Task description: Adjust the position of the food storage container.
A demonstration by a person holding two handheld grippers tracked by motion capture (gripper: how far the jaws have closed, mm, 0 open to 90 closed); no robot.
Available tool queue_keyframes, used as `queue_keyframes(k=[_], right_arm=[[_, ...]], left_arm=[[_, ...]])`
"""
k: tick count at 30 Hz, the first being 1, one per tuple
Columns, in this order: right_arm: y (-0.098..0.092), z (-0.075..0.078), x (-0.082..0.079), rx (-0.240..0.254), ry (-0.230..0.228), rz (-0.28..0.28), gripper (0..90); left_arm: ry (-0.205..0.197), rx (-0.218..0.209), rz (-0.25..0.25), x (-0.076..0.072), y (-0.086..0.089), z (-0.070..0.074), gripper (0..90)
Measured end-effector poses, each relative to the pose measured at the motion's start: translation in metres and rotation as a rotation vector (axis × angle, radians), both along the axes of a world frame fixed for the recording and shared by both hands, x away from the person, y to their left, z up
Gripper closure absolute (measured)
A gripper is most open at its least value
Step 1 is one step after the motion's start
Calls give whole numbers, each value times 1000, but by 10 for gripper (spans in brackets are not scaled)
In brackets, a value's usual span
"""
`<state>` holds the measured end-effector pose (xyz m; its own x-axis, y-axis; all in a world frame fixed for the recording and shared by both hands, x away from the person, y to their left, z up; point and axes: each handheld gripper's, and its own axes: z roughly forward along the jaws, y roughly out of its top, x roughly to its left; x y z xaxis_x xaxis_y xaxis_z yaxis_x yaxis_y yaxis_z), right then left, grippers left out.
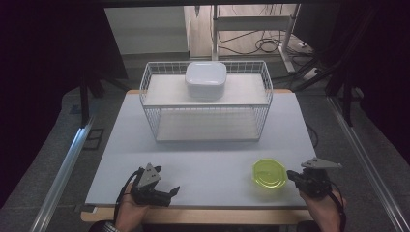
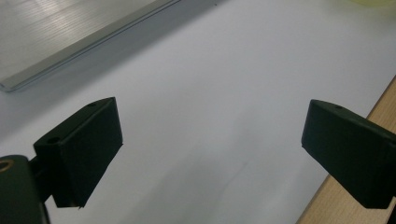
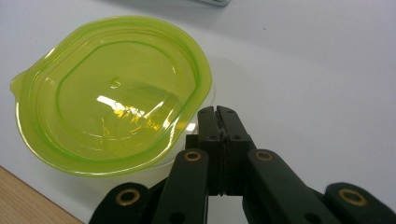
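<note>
- Lid (image 1: 269, 174): green, see-through, lying flat on the table (image 1: 203, 159) at lower right of the high view, near the front edge.
- Right gripper (image 1: 291, 175): at lower right of the high view, tips just beside the lid's right rim. In the right gripper view the jaws are pressed together with nothing between them, tips at the lid's (image 3: 112, 93) lower right rim; whether they touch it, cannot tell.
- Left gripper (image 1: 175, 190): at lower left of the high view, low over the table's front edge, well apart from the lid. In the left gripper view its jaws are spread wide over bare white tabletop (image 2: 210, 93), nothing between them.
- Basket (image 1: 205, 104): white wire, upper centre of the high view, at the table's far side.
- Box (image 1: 206, 79): white, lidded, rounded corners, on the basket's top shelf, about the middle.
</note>
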<state>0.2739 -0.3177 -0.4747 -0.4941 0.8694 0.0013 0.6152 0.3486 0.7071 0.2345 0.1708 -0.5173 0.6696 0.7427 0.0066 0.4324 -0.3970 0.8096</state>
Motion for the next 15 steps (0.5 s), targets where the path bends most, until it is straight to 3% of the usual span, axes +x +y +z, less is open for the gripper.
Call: queue_keyframes(k=[15], right_arm=[[27, -7, 12, 21, 41, 73, 893]], left_arm=[[9, 3, -7, 1, -2, -1, 47]])
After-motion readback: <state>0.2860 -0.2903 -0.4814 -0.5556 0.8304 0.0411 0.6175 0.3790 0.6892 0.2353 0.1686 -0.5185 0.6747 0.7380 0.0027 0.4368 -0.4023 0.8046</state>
